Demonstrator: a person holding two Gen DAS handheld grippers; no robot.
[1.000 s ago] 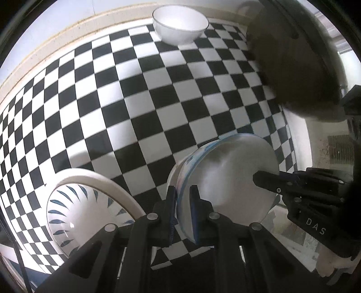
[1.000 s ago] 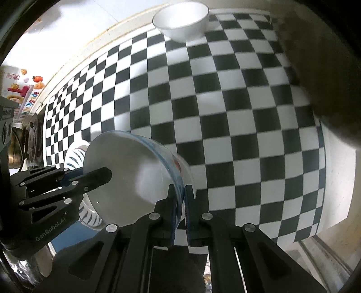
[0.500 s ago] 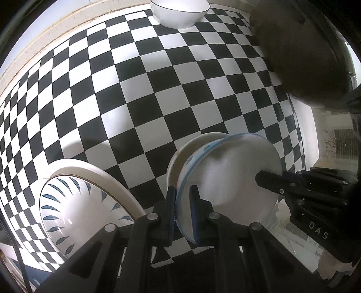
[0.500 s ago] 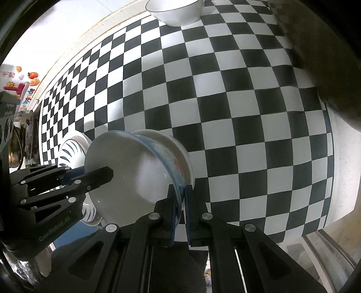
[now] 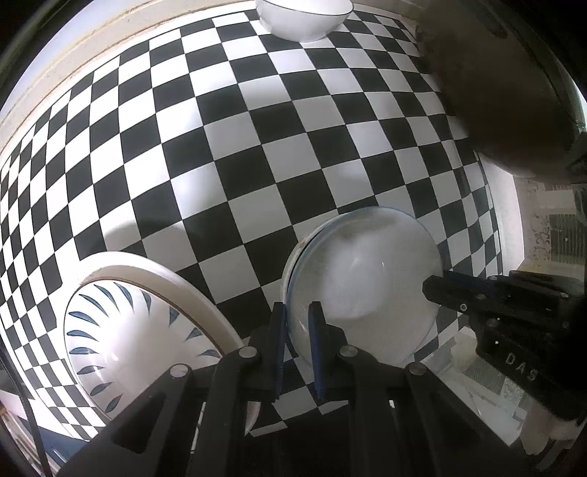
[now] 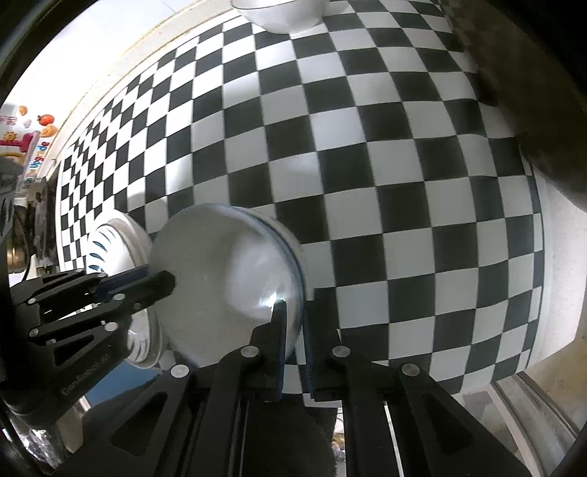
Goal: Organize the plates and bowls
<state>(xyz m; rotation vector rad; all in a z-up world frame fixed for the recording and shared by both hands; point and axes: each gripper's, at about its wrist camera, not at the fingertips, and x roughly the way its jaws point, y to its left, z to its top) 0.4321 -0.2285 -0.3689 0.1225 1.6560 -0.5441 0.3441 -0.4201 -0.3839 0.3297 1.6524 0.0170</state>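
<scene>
Left wrist view: bowl [image 5: 361, 290] held over the checkered surface [image 5: 256, 146], rim pinched by left gripper [image 5: 297, 326] and right gripper [image 5: 436, 286], jaws of both clenched on it. Beside it, patterned plate [image 5: 121, 330]; farther off, white bowl [image 5: 304, 18]. Step judged: carrying toward stacking; next, lowering level, then releasing. Legible: "DAS" on right gripper.
</scene>
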